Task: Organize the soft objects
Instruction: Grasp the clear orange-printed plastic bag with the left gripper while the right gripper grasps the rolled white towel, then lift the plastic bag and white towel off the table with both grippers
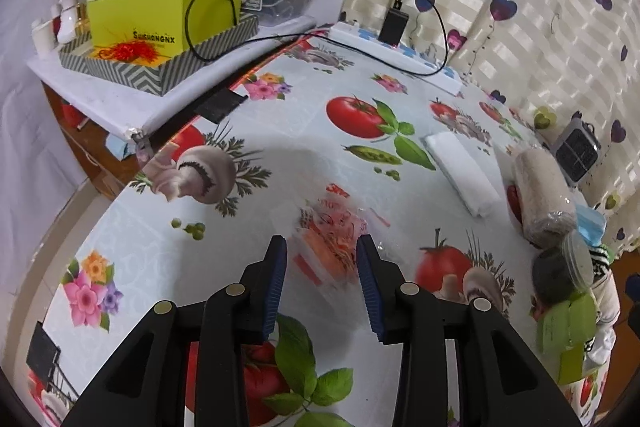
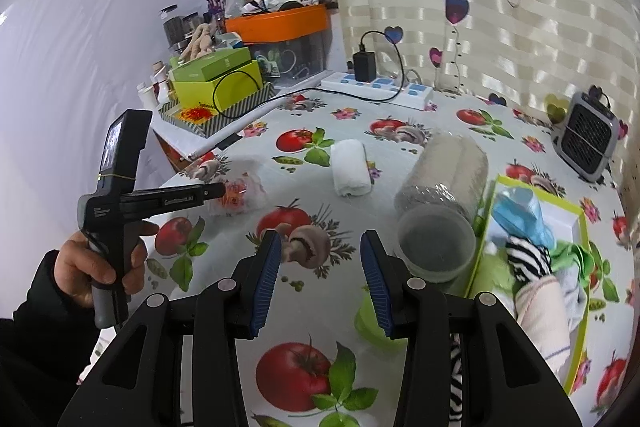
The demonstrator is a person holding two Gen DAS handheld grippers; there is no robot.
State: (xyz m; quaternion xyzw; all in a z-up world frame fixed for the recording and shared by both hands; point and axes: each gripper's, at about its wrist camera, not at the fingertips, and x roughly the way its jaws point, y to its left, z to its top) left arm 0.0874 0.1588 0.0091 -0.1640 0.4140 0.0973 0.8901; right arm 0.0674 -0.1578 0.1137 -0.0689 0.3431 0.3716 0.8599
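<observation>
The left hand-held gripper (image 1: 322,251) is hovering half-open and empty over the plastic-wrapped sponge pack (image 1: 332,243) (blurred), needing lowering then closing on the worktop (image 1: 280,155).

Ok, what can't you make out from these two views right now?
- Plastic packet, left wrist view: motion-blurred, print unreadable.
- Box of clothes, right wrist view: near end cut off behind the right hand-held gripper.
- Lidded tub, right wrist view: contents unclear through the cloudy lid.
</observation>
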